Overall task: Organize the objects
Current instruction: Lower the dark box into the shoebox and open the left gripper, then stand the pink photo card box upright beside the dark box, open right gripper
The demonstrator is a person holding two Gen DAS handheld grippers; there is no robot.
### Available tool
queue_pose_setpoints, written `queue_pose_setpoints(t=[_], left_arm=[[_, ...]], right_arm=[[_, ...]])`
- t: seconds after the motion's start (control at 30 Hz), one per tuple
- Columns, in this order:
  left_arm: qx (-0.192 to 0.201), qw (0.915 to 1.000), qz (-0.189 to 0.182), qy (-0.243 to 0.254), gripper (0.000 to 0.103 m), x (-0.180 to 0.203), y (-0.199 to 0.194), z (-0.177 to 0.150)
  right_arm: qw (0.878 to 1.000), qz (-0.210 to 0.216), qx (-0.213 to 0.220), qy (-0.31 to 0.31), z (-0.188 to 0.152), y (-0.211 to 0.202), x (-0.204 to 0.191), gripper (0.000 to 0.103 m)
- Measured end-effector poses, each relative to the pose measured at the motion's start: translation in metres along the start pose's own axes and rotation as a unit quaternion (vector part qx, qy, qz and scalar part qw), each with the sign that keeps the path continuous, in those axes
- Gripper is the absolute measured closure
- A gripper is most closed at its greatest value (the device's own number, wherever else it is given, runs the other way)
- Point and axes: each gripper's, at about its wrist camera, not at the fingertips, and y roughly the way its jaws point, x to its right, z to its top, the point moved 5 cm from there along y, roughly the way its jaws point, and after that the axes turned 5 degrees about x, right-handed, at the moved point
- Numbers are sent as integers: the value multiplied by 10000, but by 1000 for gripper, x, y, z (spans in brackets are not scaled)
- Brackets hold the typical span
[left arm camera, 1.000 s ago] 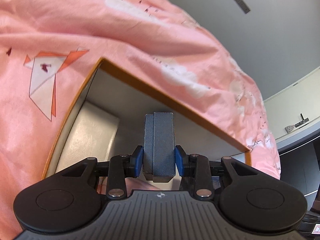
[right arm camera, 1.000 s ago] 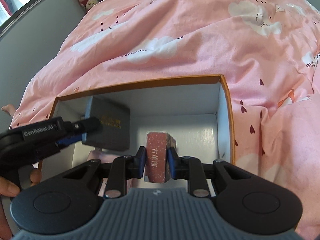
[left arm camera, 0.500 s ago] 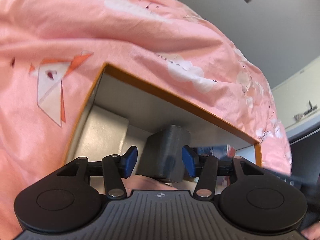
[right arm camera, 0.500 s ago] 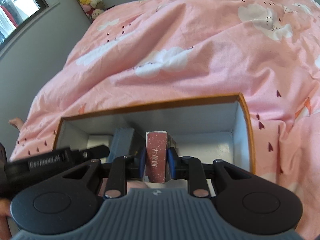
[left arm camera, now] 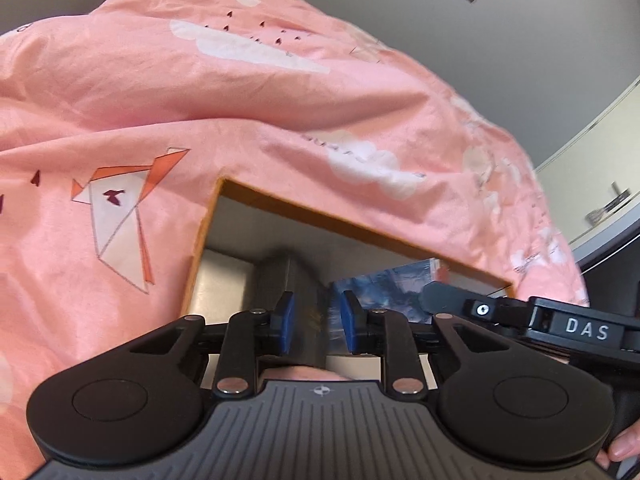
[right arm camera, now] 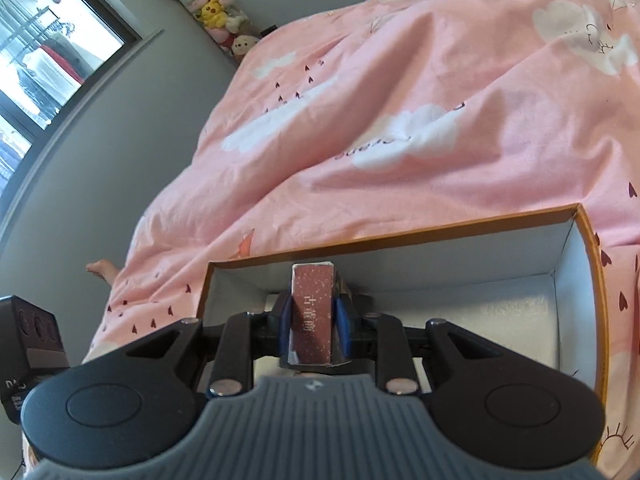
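Note:
An orange-rimmed cardboard box (left arm camera: 280,204) with a white inside lies on the pink duvet; it also shows in the right wrist view (right arm camera: 400,236). My left gripper (left arm camera: 316,322) is open above the box's near edge, its blue pads apart. The dark grey box (left arm camera: 292,280) stands inside, just beyond the pads and free of them. My right gripper (right arm camera: 312,326) is shut on a red-spined book (right arm camera: 312,312) and holds it upright inside the box. That book's blue cover (left arm camera: 384,288) shows in the left wrist view, right of the grey box.
The pink duvet (right arm camera: 400,100) surrounds the box on all sides. A white block (left arm camera: 220,284) lies in the box's left end. A window (right arm camera: 40,60) and plush toys (right arm camera: 208,12) are at the far left wall. The box's right part (right arm camera: 500,308) holds nothing.
My left gripper opened, let go of the dark grey box inside the cardboard box and drew back. My right gripper moved the red-spined book left, next to the grey box.

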Motion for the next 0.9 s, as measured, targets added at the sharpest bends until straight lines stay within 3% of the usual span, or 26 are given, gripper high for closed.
queue_pose_setpoints(t=[0.27, 0.37, 0.57, 0.8, 0.9], left_arm=[[-269, 9957, 492, 732, 76, 13, 20, -14], [-377, 9954, 523, 710, 82, 13, 29, -18], [-442, 9957, 502, 643, 83, 10, 32, -25], [-301, 9972, 305, 615, 83, 13, 13, -30], [-314, 9972, 168, 653, 83, 18, 10, -34]], right_arm=[[9992, -367, 27, 171, -3, -3, 31, 78], [9984, -490, 85, 264, -3, -3, 42, 78], [9950, -604, 352, 718, -3, -2, 56, 78], [9844, -1337, -18, 1142, -24, -7, 78, 76], [9805, -1380, -373, 1345, -38, -11, 81, 74]])
